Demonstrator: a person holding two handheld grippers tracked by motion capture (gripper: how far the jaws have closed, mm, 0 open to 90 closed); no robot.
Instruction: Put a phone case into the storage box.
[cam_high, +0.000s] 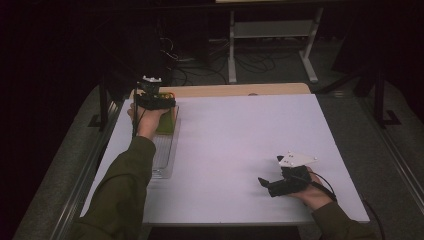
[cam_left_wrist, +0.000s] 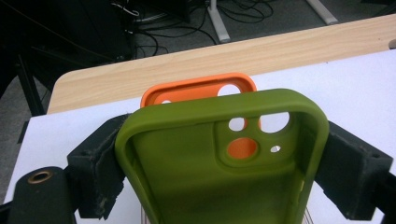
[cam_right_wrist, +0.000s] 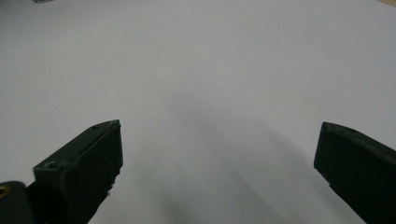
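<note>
At far left, our left gripper (cam_left_wrist: 219, 154) clamps the green phone case (cam_left_wrist: 219, 186), orange case (cam_left_wrist: 198, 88) just behind; right gripper (cam_right_wrist: 217, 163) idle, jaws wide.

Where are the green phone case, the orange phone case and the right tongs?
green phone case (cam_left_wrist: 187, 182): left gripper view, inner back panel.
orange phone case (cam_left_wrist: 196, 87): left gripper view, top rim behind the green one.
right tongs (cam_right_wrist: 219, 163): right gripper view, gap midway between the open tips.

Left gripper (cam_high: 156, 101) reaches far forward, jaws narrowed; right gripper (cam_high: 266, 184) rests wide apart.
</note>
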